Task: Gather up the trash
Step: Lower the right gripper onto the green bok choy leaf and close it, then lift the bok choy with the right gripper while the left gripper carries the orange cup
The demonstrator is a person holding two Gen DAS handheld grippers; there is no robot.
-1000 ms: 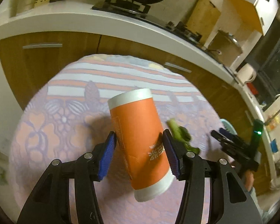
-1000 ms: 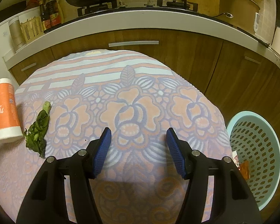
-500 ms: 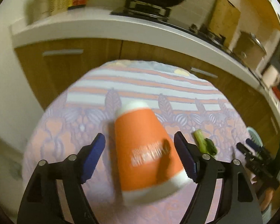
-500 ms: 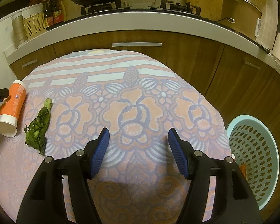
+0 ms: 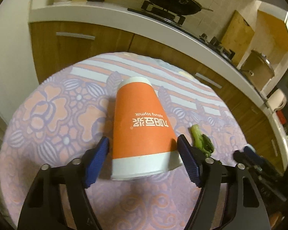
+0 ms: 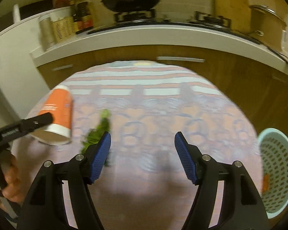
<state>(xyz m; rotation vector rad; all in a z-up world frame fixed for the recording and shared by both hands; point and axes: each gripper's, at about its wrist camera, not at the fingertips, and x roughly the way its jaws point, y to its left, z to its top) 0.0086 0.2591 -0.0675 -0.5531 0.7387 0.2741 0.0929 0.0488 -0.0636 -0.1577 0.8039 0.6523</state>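
Note:
An orange and white paper cup (image 5: 142,126) lies on its side on the flowered tablecloth (image 5: 48,115), its wide open end toward me. My left gripper (image 5: 143,140) straddles that end and its jaws are closing; a thin gap still shows at the left pad (image 5: 98,159). A wilted green vegetable scrap (image 5: 201,140) lies just right of the cup. In the right wrist view the scrap (image 6: 98,134) sits beside my right gripper's left finger. The right gripper (image 6: 142,136) hovers over the cloth, its jaws opening with nothing between them. The cup (image 6: 56,113) and the left gripper's finger (image 6: 38,120) show at the left.
A teal perforated basket (image 6: 278,172) stands off the table's right edge with an orange wrapper inside. Behind the table run brown cabinets (image 6: 230,72) and a white counter (image 5: 105,13) with a wok, bottles and a pot. A hand (image 6: 9,182) holds the left gripper.
The left gripper let go of the tilted cup, which now lies on the cloth; its jaws spread wide, then narrowed around the cup. The right gripper moved left toward the green scrap.

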